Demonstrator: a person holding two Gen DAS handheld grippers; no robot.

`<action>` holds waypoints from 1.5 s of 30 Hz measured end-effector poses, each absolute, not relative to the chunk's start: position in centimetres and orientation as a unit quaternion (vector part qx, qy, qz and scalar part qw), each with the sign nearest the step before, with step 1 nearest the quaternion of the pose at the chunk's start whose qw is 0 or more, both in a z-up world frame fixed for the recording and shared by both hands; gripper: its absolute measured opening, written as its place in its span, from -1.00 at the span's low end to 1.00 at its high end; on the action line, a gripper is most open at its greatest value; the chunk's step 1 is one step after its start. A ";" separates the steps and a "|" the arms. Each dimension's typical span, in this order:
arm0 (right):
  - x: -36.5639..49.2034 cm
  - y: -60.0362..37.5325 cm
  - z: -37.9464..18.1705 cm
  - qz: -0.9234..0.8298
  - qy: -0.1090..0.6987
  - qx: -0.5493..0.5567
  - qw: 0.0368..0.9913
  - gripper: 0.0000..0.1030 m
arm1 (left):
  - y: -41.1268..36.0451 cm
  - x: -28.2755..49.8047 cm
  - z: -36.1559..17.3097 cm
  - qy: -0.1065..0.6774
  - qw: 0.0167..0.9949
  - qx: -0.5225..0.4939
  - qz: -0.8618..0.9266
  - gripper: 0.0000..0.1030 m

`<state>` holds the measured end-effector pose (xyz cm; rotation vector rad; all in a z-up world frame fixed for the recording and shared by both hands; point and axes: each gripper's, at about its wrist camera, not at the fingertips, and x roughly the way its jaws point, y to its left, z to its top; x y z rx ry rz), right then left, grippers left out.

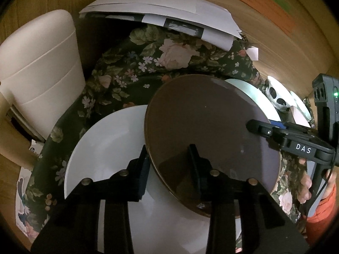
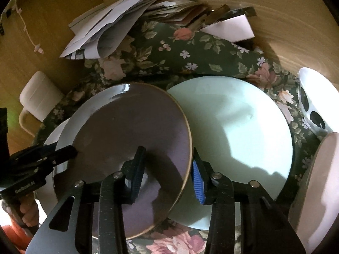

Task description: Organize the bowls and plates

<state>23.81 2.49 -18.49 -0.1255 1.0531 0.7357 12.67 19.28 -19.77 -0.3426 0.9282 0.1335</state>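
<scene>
The brown plate [image 1: 207, 131] is being gripped at two opposite edges. In the left wrist view, the left gripper [image 1: 169, 165] is being held narrow on the plate's near rim, one finger under the rim and the other lying on the plate's upper face. In the right wrist view, the right gripper [image 2: 167, 169] is being closed the same way on the other edge, its ribbed blue pad [image 2: 197, 182] set against the underside and its dark finger on top. No earlier view is given, so only this clamped stance is being reported.

The brown plate is being held tilted, overlapping a white plate [image 1: 106, 148] on the left gripper's side and a pale green plate [image 2: 237, 131] on the right gripper's side. Both of these are lying on a dark floral tablecloth [image 1: 127, 72]. Farther out, a white bowl with black spots [image 2: 313, 105] is being lit brightly at the cloth's edge, with a pinkish dish [image 2: 317, 182] just beside it. A heap of papers [image 1: 161, 14] is lying at the far side, and a cream chair [image 1: 40, 67] is standing beside the table.
</scene>
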 end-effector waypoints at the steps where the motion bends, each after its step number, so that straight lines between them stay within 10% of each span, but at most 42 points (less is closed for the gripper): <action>1: 23.8 2.5 -18.5 0.343 0.491 -0.059 0.799 -0.28 | 19.3 12.6 -19.7 0.445 0.878 -0.165 0.064 -0.32; 45: 16.4 -8.0 -12.8 0.290 0.422 -0.018 0.859 -0.28 | 12.2 9.4 -14.6 0.401 0.905 -0.142 0.011 -0.32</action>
